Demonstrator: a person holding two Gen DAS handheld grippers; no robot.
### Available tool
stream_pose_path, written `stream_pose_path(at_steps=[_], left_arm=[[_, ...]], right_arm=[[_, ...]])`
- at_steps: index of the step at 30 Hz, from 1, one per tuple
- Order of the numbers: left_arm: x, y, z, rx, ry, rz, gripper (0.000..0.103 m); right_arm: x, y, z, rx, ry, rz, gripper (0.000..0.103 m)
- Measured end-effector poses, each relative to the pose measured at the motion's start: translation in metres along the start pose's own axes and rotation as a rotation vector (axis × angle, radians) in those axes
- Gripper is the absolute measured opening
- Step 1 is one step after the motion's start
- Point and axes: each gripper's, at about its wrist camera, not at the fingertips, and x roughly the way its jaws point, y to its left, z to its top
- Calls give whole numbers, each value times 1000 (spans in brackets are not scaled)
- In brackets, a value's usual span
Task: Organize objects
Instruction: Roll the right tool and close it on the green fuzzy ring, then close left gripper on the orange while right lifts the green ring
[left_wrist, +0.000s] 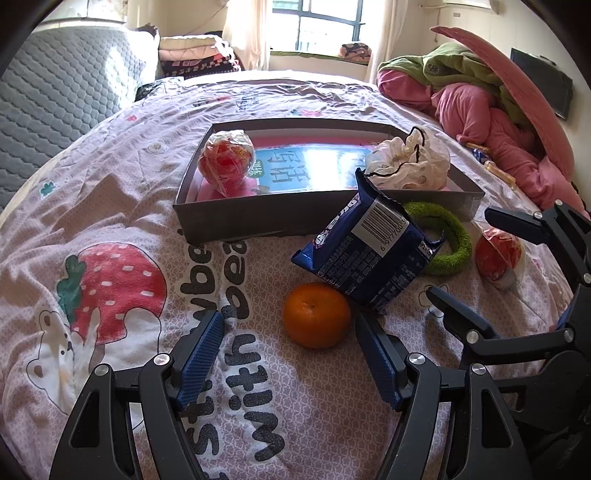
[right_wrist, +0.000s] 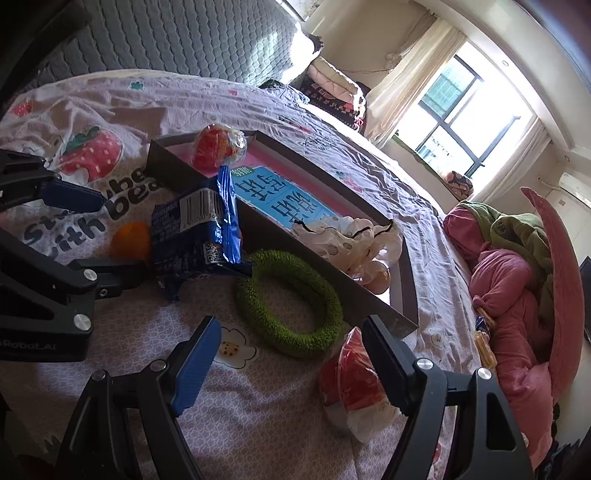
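Orange (left_wrist: 316, 315), lower centre of left view, just ahead between wide-spread, empty left gripper (left_wrist: 290, 326) fingers; right gripper (right_wrist: 291, 332), also wide, empty, nearer green ring (right_wrist: 290, 303); box (left_wrist: 236, 218) beyond.

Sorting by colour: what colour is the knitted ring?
Green; the ring shows best in the right wrist view.

Blown-out window (left_wrist: 317, 22) backlight, fisheye-warped edges

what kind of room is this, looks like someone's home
Most likely a bedroom in a home. The objects lie on a bed with a strawberry-print sheet, a quilted grey headboard stands at one side, and folded blankets are stacked by a curtained window.
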Motion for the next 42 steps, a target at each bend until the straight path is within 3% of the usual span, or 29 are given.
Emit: stream_pose_path(at_steps=[8, 20, 26, 31, 33, 37, 41, 42], left_arm=[[9, -1, 4, -7, 18, 14, 75], [16, -2, 10, -18, 34, 23, 75], [19, -2, 12, -21, 43, 25, 75], [22, -2, 13, -32, 39, 21, 75], [22, -1, 14, -33, 38, 23, 70], [22, -3, 16, -28, 35, 19, 60], [23, -2, 19, -34, 33, -15, 38], [23, -1, 20, -40, 36, -18, 38]], right_arm=[[15, 1, 6, -36, 13, -14, 76], [35, 3, 10, -53, 32, 36, 54], [41, 2, 14, -45, 31, 50, 48], [43, -6, 16, 2, 30, 77, 36], [43, -11, 15, 27, 27, 84, 26], [43, -21, 16, 84, 25, 127, 23], [40, -26, 16, 122, 12, 173, 18], [39, -28, 16, 132, 9, 181, 18]])
